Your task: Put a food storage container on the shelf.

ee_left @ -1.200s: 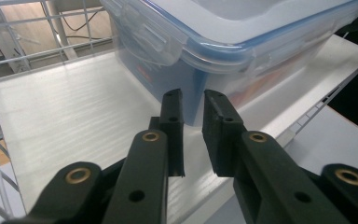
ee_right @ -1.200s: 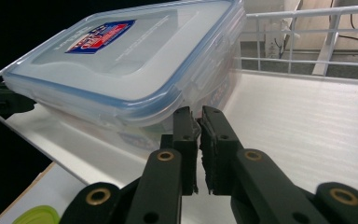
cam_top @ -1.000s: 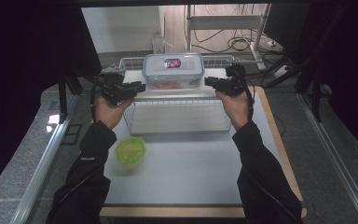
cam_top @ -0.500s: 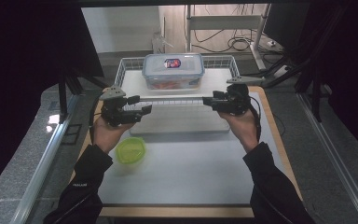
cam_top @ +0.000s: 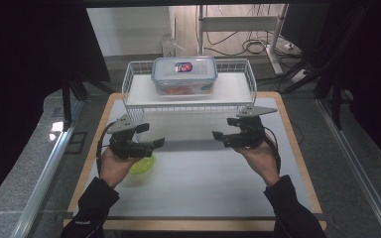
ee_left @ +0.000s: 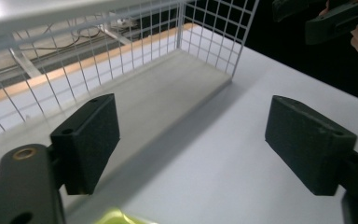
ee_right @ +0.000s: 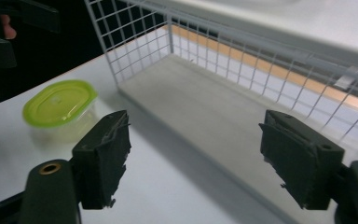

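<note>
Sitting atop wire rack (cam_top: 138, 79), lidded clear box (cam_top: 183, 75) with red contents.

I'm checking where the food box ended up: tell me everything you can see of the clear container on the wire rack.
The clear container is a rounded-rectangle plastic box with a bluish transparent lid that looks clipped on at the sides. A dark label with pink and white print sits in the middle of the lid. Something red-orange shows through the wall; what it is I cannot tell. It stands upright and level on the top shelf of the white wire rack, about midway along it, at the far side of the table. Nothing else touches it.
</note>
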A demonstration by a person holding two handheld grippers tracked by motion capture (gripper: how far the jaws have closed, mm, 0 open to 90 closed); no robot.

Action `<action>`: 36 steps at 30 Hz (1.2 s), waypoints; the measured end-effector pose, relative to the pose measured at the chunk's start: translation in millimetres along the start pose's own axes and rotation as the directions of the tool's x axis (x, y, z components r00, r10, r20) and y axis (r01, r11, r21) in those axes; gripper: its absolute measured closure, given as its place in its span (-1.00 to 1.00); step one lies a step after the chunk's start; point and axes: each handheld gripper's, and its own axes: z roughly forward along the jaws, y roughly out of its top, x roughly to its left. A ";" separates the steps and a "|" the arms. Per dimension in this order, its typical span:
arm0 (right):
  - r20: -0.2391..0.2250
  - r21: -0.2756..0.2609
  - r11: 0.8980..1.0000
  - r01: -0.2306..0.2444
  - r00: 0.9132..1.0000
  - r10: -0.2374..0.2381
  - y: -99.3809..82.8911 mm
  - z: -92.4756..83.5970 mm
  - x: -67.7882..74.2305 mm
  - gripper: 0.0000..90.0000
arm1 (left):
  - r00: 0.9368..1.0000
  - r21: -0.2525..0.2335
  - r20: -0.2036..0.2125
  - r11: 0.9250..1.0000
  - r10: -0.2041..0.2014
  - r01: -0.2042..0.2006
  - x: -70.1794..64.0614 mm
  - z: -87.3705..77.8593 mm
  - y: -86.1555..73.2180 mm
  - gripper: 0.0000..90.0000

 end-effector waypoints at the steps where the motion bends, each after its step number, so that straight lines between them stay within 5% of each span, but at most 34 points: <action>1: -0.009 -0.002 1.000 -0.003 1.000 0.003 -8.1 -1.9 2.1 -0.58 | 1.000 0.002 -0.002 1.000 0.006 -0.006 -2.9 -0.6 -3.8 -0.71; 12: -0.024 0.034 0.999 -0.020 0.999 0.021 -42.2 -8.1 13.6 -0.96 | 0.998 -0.004 -0.047 1.000 0.029 -0.030 -24.6 -10.8 -45.8 -0.95; 15: -0.036 0.048 0.998 -0.033 0.999 0.034 -52.4 -9.1 18.2 -0.98 | 0.994 0.002 -0.072 0.997 0.082 -0.082 -37.8 -10.7 -60.9 -0.97; 22: -0.029 0.022 0.999 -0.034 0.999 0.035 -80.2 -14.5 32.5 -0.99 | 0.994 0.031 -0.033 0.994 0.104 -0.103 -53.0 -11.4 -85.8 -0.99; 33: -0.014 0.102 0.994 0.028 1.000 -0.026 -115.5 -13.5 51.2 -0.99 | 0.989 0.102 -0.076 0.988 0.125 -0.117 -56.9 -16.8 -109.6 -0.99; 36: -0.018 0.138 0.990 0.009 1.000 -0.007 -126.8 -12.6 48.5 -0.98 | 0.990 0.122 -0.087 0.988 0.109 -0.098 -55.0 -14.1 -110.6 -0.99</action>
